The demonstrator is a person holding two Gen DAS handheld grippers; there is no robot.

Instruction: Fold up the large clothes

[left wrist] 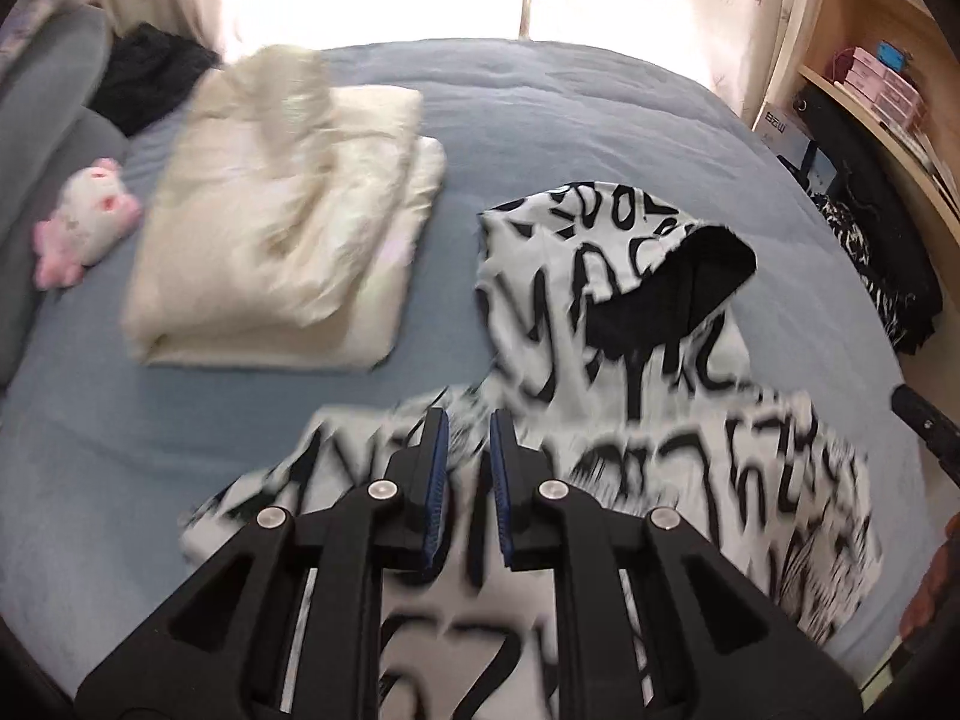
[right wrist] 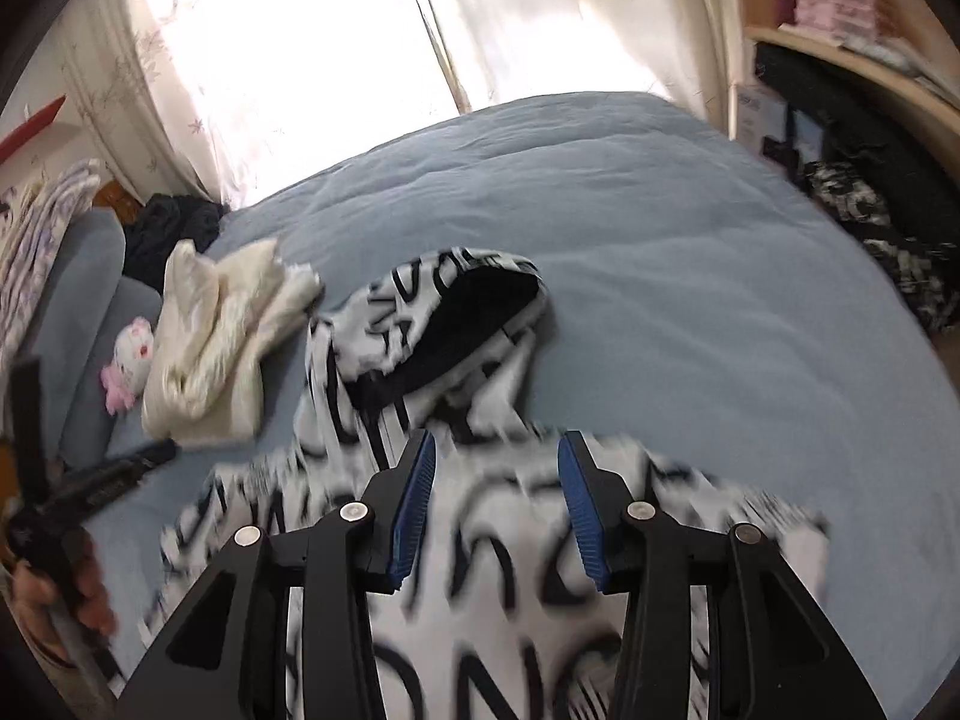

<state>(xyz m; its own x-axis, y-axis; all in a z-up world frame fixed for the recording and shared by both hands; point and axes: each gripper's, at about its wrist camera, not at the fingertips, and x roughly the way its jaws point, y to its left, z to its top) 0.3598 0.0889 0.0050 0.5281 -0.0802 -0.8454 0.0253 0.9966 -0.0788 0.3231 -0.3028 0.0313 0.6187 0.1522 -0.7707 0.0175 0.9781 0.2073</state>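
Note:
A white hoodie with black lettering lies spread on the blue bed cover, its black-lined hood pointing away from me. My left gripper hovers over the hoodie's left shoulder area, its blue pads a narrow gap apart with no cloth between them. Over the hoodie's chest my right gripper stands open and empty. In the right wrist view the left gripper appears at the left edge in a hand. The hoodie's lower part is hidden under the grippers and blurred.
A folded cream garment lies left of the hoodie, with a pink and white plush toy and a dark garment beyond it. Wooden shelves and black-and-white clothes stand off the bed's right side. Curtains hang behind.

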